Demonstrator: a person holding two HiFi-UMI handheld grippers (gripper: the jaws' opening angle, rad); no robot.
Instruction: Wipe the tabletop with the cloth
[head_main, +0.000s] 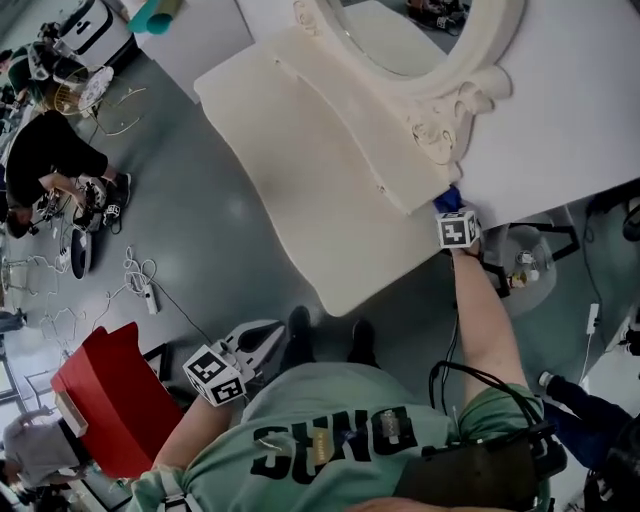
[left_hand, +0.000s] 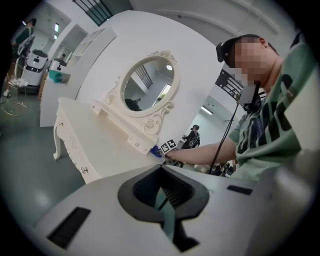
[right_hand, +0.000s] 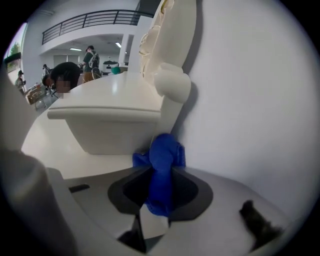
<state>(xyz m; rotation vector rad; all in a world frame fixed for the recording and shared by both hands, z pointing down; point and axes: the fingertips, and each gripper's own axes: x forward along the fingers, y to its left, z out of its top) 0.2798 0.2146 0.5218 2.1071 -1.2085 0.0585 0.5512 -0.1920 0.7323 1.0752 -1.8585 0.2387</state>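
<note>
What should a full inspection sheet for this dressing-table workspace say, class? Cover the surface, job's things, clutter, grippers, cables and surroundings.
Surface: cream tabletop, bare; no spill can be made out.
Job's things: blue cloth, bunched at the tabletop's right end beside the mirror base.
Clutter: nothing seen on the tabletop.
Grippers: right gripper shut on the cloth; left gripper shut, holding nothing, low by the person's body and off the table.
Cables: white power strip with its lead on the floor; black cable looping by the right arm.
Surroundings: grey floor, red container, a crouching person at left.
</note>
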